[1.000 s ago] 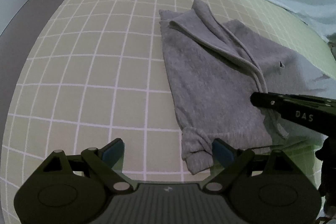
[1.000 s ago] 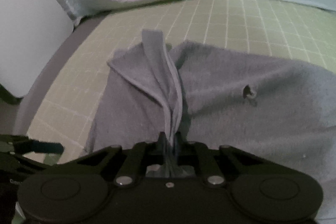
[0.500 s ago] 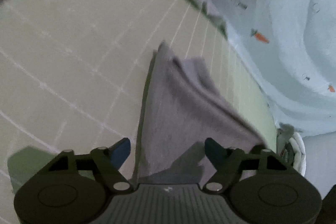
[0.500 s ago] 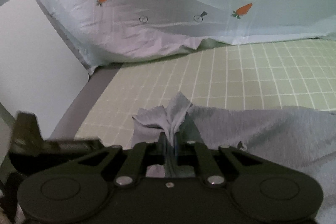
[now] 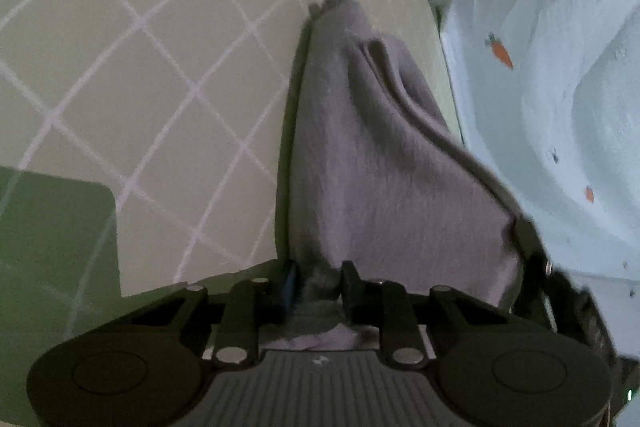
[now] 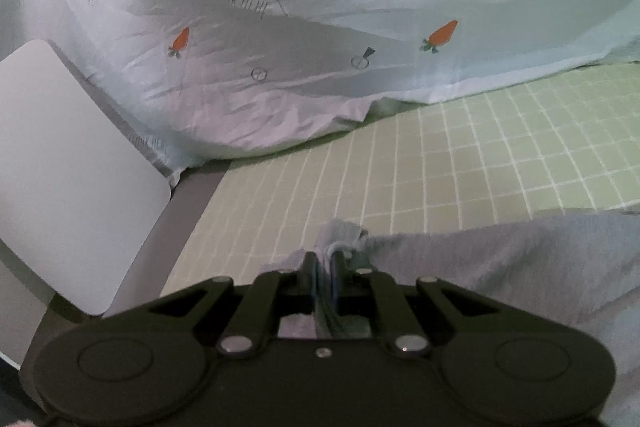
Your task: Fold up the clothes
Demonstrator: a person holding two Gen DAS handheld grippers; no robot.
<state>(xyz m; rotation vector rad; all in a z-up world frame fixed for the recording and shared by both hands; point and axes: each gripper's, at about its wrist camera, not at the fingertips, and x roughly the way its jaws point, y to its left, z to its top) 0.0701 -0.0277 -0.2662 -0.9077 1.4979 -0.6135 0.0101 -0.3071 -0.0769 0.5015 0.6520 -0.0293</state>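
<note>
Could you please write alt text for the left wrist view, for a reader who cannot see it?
The left gripper is shut on an edge of a grey garment, which stretches away from its fingers over a pale green mat with a white grid. A light blue sheet printed with small carrots lies bunched along the right side.

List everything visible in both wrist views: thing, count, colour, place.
grey garment: 1, grey, lifted off the mat, an edge pinched in each gripper
grid mat: 1, pale green with white lines, under the garment
carrot-print sheet: 1, pale blue with orange carrots, bunched along the mat's far edge
white panel: 1, white, rounded corner, left of the mat in the right wrist view
left gripper: 1, black, shut on garment fabric
right gripper: 1, black, shut on a bunched garment edge
</note>
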